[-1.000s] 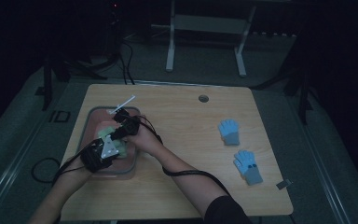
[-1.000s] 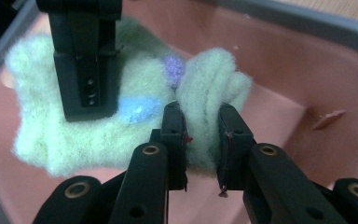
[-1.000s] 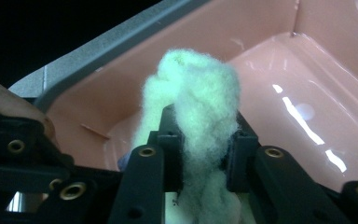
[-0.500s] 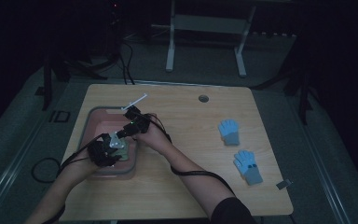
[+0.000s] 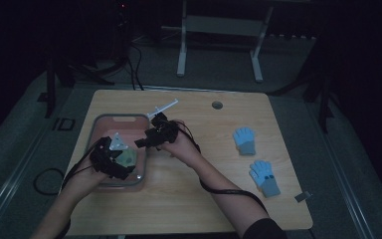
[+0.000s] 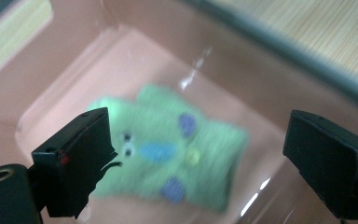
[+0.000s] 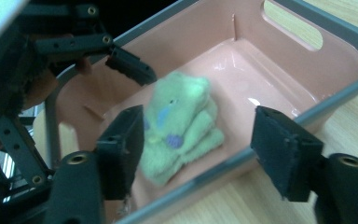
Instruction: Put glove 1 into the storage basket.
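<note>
Opening fingers (image 6: 331, 163) wide, green glove (image 6: 168, 149) released

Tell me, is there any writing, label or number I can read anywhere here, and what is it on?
"ID": large pale letters on the dark floor mat left of the table.
Green glove in the pink bin: a stitched face and coloured patches, no lettering.
Blue gloves on the table: no readable marks.

Two light blue knitted gloves (image 5: 244, 141) (image 5: 265, 177) lie flat on the pale wooden table (image 5: 199, 199), well apart from both tools, off to the right gripper's right.
</note>
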{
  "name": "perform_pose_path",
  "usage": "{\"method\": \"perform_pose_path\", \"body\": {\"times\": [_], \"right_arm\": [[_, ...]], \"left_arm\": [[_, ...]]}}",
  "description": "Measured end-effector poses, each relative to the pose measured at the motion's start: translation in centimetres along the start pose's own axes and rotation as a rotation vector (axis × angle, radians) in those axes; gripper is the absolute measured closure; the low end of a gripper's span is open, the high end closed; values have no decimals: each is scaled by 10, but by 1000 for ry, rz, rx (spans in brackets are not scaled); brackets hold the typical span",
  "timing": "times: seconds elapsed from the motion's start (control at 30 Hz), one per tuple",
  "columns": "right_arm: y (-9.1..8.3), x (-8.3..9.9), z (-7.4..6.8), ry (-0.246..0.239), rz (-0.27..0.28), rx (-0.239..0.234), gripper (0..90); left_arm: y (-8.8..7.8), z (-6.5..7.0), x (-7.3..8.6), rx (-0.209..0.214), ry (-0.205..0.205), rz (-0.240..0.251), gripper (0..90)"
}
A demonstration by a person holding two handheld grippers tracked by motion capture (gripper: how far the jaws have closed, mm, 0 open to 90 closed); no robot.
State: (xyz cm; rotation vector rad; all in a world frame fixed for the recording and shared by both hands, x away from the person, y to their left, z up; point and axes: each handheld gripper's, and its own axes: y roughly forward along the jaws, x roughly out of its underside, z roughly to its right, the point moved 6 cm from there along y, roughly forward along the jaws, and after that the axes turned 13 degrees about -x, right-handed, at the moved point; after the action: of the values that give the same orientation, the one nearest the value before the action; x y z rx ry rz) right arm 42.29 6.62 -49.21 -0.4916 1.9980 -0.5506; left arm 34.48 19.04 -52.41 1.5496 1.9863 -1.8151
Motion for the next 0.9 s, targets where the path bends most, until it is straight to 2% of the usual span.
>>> {"method": "perform_pose_path", "body": {"times": [0.13, 0.2, 0.27, 0.33, 0.43, 0.6, 0.83, 0.9], "right_arm": [[-10, 9, -5, -18, -17, -28, 225], [-16, 13, -6, -29, -14, -37, 210], [-22, 18, -7, -34, -21, -22, 200], [-29, 22, -8, -20, -7, -31, 198], [-39, 30, -6, -30, -7, -5, 197], [-55, 42, -1, -19, -1, 17, 194], [-77, 57, 6, -10, 11, 48, 192], [-84, 62, 7, -14, 11, 60, 192]], "left_arm": [[-5, 11, -13, 21, 3, 54, 36], [-6, 17, -19, 37, 6, 75, 36], [-7, 24, -25, 47, 8, 85, 36], [-9, 30, -32, 55, 6, 104, 36], [-13, 40, -42, 83, -3, 133, 37], [-15, 54, -55, 100, 29, 145, 36], [-12, 73, -69, 126, 30, 163, 36], [-11, 79, -74, 144, 17, 177, 36]]}}
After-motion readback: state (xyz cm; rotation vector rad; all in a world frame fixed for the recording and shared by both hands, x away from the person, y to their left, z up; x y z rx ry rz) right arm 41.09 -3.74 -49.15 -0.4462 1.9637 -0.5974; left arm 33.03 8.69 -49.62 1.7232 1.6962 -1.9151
